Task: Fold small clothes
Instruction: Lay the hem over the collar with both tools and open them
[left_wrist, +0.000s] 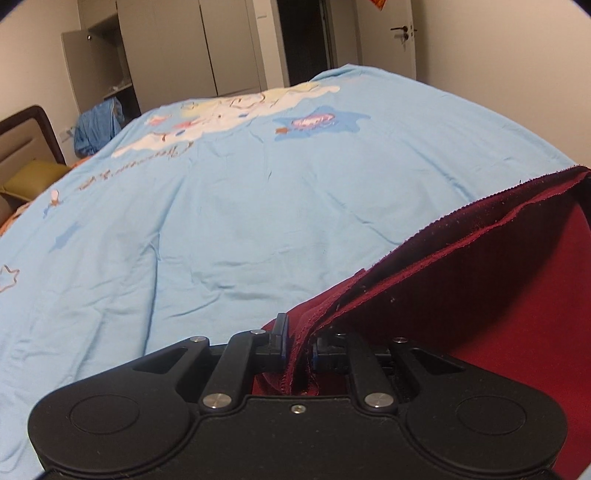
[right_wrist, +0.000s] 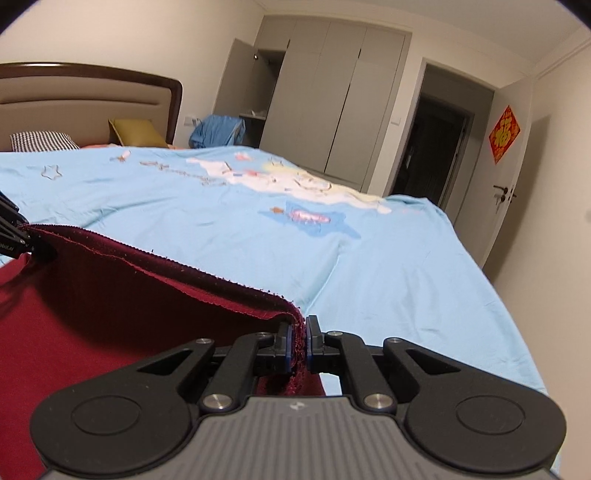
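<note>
I am holding a dark red knit garment with a raw, fuzzy edge (left_wrist: 461, 280) lifted off the light blue cartoon-printed bedspread (left_wrist: 240, 221), its top edge stretching between my two tools while the rest is hanging down toward me. My left gripper (left_wrist: 300, 345) is pinching one corner of the cloth, the fabric bunching between its closed jaws, and my right gripper (right_wrist: 300, 341) is clamping the opposite corner (right_wrist: 297, 332) the same way, right at its fingertips. In the right wrist view the hem is running away to the left edge, where a bit of my other black tool (right_wrist: 14, 236) is showing at the far corner; the left wrist view is showing the hem rising to the right, with no second tool visible. Beyond the bedspread, the grey wardrobe (right_wrist: 332, 103) is standing with one door open, and small items are sitting on its shelf, too small to identify; a blue bundle of cloth (right_wrist: 218, 131) is lying near it. Only the right wrist view is showing the padded headboard (right_wrist: 88, 92), a striped pillow (right_wrist: 40, 140), an olive cushion (right_wrist: 136, 131) and a red paper decoration (right_wrist: 504, 133) on the wall.
</note>
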